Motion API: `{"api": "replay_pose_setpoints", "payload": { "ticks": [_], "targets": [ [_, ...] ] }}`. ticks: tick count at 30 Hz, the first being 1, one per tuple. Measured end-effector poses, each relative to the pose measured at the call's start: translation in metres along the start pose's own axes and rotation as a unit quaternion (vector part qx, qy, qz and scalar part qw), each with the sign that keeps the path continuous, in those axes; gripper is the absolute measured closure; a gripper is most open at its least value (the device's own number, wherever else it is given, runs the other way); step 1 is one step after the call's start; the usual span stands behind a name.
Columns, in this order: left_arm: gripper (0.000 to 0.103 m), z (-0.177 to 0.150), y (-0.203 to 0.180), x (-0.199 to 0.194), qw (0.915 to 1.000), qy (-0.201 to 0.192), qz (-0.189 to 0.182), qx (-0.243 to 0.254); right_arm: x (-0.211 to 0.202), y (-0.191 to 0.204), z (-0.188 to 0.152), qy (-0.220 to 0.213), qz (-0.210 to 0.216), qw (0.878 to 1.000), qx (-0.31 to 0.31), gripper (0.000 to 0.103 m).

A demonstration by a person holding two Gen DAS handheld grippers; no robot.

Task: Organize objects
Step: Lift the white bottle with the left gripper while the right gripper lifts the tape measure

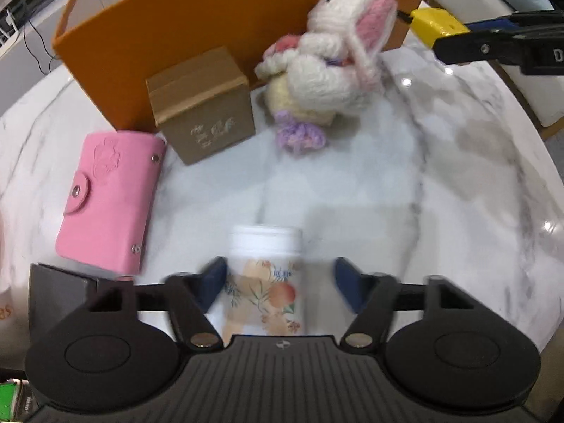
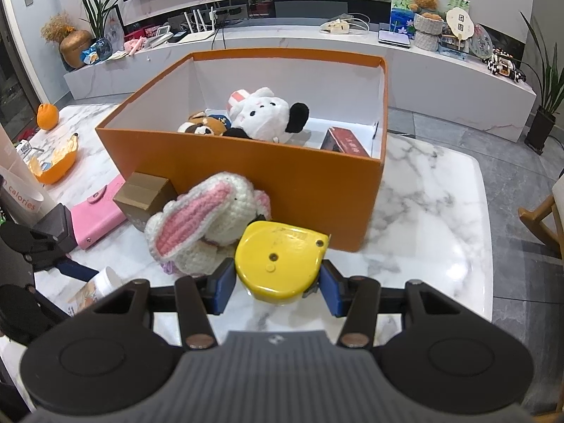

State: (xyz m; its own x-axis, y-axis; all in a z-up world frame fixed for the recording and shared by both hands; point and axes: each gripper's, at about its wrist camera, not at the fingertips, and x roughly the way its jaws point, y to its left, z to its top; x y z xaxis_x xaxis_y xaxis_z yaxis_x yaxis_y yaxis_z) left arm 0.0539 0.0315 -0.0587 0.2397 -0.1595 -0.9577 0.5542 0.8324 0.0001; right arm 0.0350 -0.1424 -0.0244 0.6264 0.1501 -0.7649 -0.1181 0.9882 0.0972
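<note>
A white bottle [image 1: 266, 243] with a floral label stands on the marble table [image 1: 458, 194] between the fingers of my left gripper [image 1: 278, 275]. The left pad is at the bottle's side and the right pad stands clear of it, so the gripper is open. My right gripper [image 2: 278, 282] is shut on a yellow tape measure [image 2: 280, 257], held above the table in front of the orange box [image 2: 246, 176]. A crocheted rabbit [image 1: 335, 70], a small brown box [image 1: 204, 112] and a pink card wallet [image 1: 105, 197] lie against the orange box's near wall.
Inside the orange box lie plush toys [image 2: 261, 112] and a dark red box [image 2: 343, 142]. A black box [image 1: 56, 289] sits left of my left gripper. Orange bowl halves [image 2: 56, 162] are at the table's far left. A wooden chair [image 2: 543, 218] stands beyond the right edge.
</note>
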Motion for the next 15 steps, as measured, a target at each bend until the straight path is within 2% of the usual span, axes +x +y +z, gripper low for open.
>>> {"api": "replay_pose_setpoints", "payload": {
  "ticks": [2,4,7,15],
  "targets": [
    [0.051,0.002,0.007,-0.002,0.9997,-0.008,-0.012,-0.018,-0.001,0.000,0.000,-0.001,0.000,1.000,0.001,0.050],
    [0.051,0.001,0.008,-0.001,0.9999,-0.007,0.010,-0.010,-0.002,-0.001,0.001,-0.002,0.000,1.000,0.001,0.050],
    [0.051,0.001,0.011,-0.007,0.9997,-0.019,0.007,-0.013,-0.005,-0.003,0.002,-0.006,-0.001,1.000,0.004,0.050],
    [0.051,0.012,0.013,-0.049,0.9947,-0.095,-0.014,-0.036,-0.020,-0.010,0.016,-0.034,-0.003,0.999,0.018,0.050]
  ]
}}
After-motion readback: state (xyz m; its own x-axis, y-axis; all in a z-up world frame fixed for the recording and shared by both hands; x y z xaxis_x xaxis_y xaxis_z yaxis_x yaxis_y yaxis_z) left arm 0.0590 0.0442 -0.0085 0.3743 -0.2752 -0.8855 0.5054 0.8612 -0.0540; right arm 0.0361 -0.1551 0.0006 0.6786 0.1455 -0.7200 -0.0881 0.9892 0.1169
